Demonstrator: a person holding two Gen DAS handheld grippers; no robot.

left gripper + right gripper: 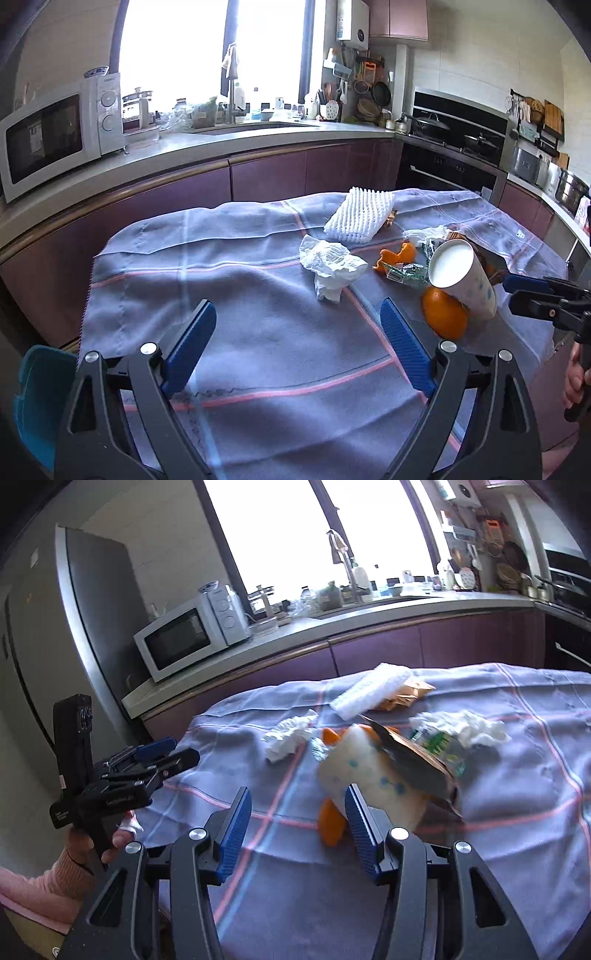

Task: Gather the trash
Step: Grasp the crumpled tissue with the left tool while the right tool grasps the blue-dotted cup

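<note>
Jaws wide apart on the left gripper (297, 347), blue ribbed pads spread over bare cloth, nothing between them. The right gripper (297, 827) has its jaws parted too, about half as wide, and they grip nothing; the right pad sits just in front of the white paper cup with blue dots (364, 771), whether touching it I cannot tell. In the left wrist view that cup (461, 277) lies tilted on its side, open mouth facing the camera, resting against a whole orange (443, 314).

The worktop (221, 295) wears a blue-grey checked cloth with pink stripes, and the trash is bunched on its right half. Just past the cup: a torn green-and-white printed wrapper (404, 275) and curled pieces of orange peel (397, 256). Left of those, a crumpled white tissue (332, 266). In the right wrist view a flattened brown cardboard piece (413, 760) lies across the cup, with a second crumpled white tissue (476, 725) beyond.

Farther back, a white foam fruit net (358, 219), ribbed and folded flat, partly covering a brown paper scrap (406, 692).

Behind it all, a counter with a white microwave oven (55, 136) and a bright window (177, 48).
</note>
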